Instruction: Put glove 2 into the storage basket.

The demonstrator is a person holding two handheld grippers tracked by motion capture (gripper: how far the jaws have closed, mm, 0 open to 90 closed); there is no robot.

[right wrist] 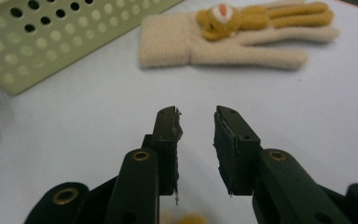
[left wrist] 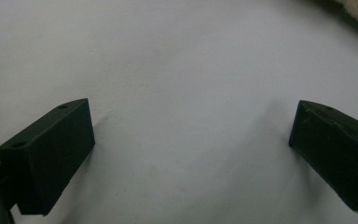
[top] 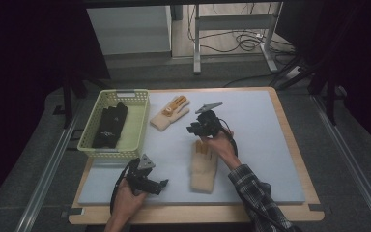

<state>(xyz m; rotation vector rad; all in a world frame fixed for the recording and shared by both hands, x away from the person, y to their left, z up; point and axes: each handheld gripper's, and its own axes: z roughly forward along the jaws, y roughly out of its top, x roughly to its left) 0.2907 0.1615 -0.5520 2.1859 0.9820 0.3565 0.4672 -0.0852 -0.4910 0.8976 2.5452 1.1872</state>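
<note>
Pale blue-grey rectangular mat on a wooden tabletop: work surface, bearing everything else.

Pale green perforated plastic basket at the mat's far left corner; already holding a pair of black fabric gloves, laid lengthwise inside. Judged as the finished part of a sorting job.

Cream knitted glove with orange fingers, near the mat's front middle, cuff toward the person, flat on the mat and outside the basket.

Second cream knitted glove with a small orange bear sewn on its back, just beside the basket's right wall, apart from it, fingers pointing away; likewise flat on the mat and not yet binned.

Left gripper, black, held low over bare mat at the front left: jaws spread wide, nothing between them, no contact with any glove.

Right gripper, black, above the fingertips of the near glove and aimed toward the bear glove: jaws narrowed to a small gap, empty, pads touching nothing; a scrap of orange fingertip visible below them in the right gripper view.

Progress, as judged: dark pair stowed, both cream gloves left. Next step likely a grasp on one cream glove, then carriage to the basket.
</note>
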